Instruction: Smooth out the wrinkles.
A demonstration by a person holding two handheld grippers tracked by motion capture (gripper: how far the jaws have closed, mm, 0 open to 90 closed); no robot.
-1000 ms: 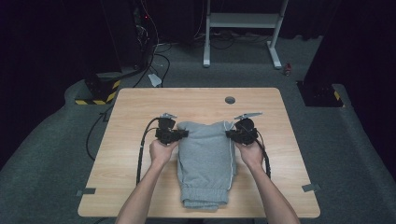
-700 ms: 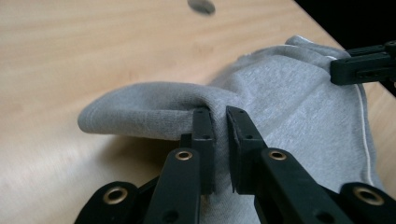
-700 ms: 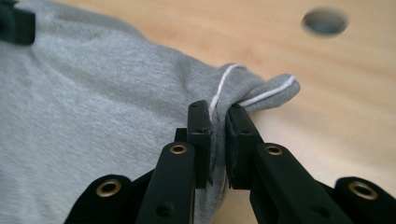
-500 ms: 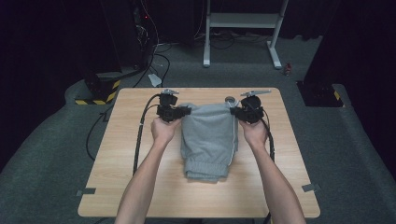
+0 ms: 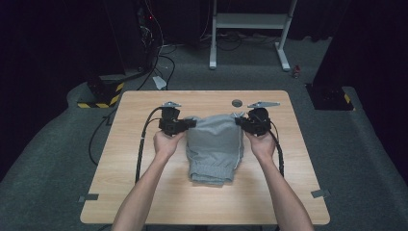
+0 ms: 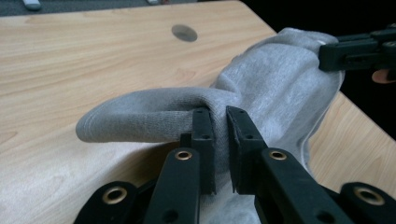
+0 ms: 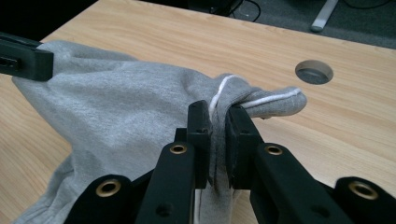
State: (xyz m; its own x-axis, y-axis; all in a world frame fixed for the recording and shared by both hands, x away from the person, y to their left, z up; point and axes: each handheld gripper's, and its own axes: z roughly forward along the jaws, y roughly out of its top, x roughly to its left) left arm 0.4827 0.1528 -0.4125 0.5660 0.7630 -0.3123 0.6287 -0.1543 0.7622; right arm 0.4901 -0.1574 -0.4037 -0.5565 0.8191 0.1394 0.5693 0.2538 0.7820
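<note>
A folded grey garment (image 5: 214,147) with a white side stripe hangs between my two grippers over the middle of the wooden table (image 5: 144,192). Its far edge is lifted and its near, cuffed end rests on the wood. My left gripper (image 5: 191,123) is shut on the garment's left far corner; the left gripper view shows the grey cloth (image 6: 154,116) pinched between the black jaws (image 6: 220,140). My right gripper (image 5: 239,122) is shut on the right far corner, where the cloth (image 7: 116,112) and its white stripe (image 7: 271,99) run between the jaws (image 7: 218,140).
A round grommet hole (image 5: 236,102) lies in the table just beyond the garment. Cables trail from both grippers along the forearms. Past the far table edge are a white desk frame (image 5: 250,29), floor cables and a yellow-black striped block (image 5: 98,98).
Both grippers have risen and moved toward the far side of the table, drawing the garment's far edge up and away. The garment now lies farther from the near edge.
</note>
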